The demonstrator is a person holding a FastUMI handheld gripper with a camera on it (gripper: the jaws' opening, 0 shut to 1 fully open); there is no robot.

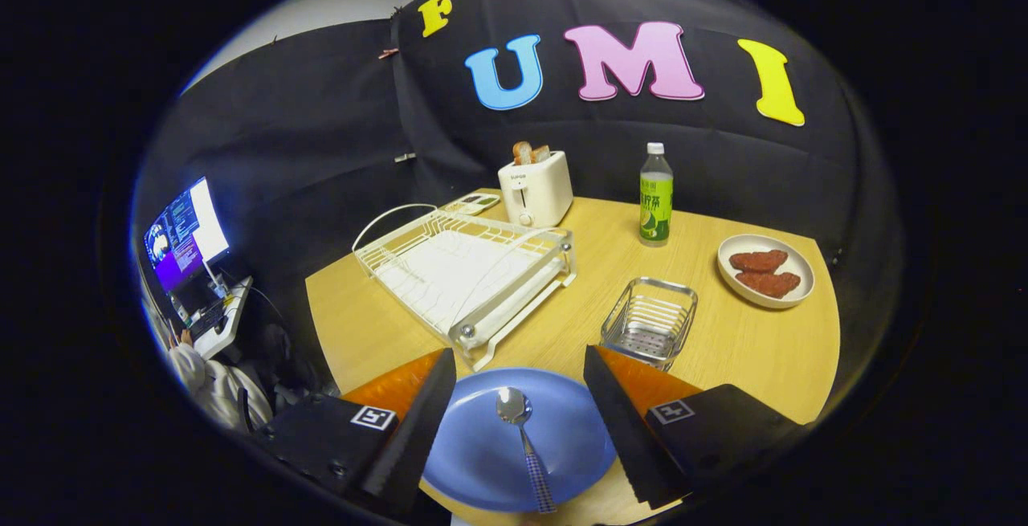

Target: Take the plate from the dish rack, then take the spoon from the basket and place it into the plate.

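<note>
Spoon (522,438) on plate (490,462) between open hand-held gripper (518,422) fingers.

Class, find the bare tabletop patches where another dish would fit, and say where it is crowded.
Bare wood lies between the bottle and basket, and between basket and patty plate. Crowded: the dish rack against the toaster, and the blue plate with spoon between the open gripper fingers.
</note>
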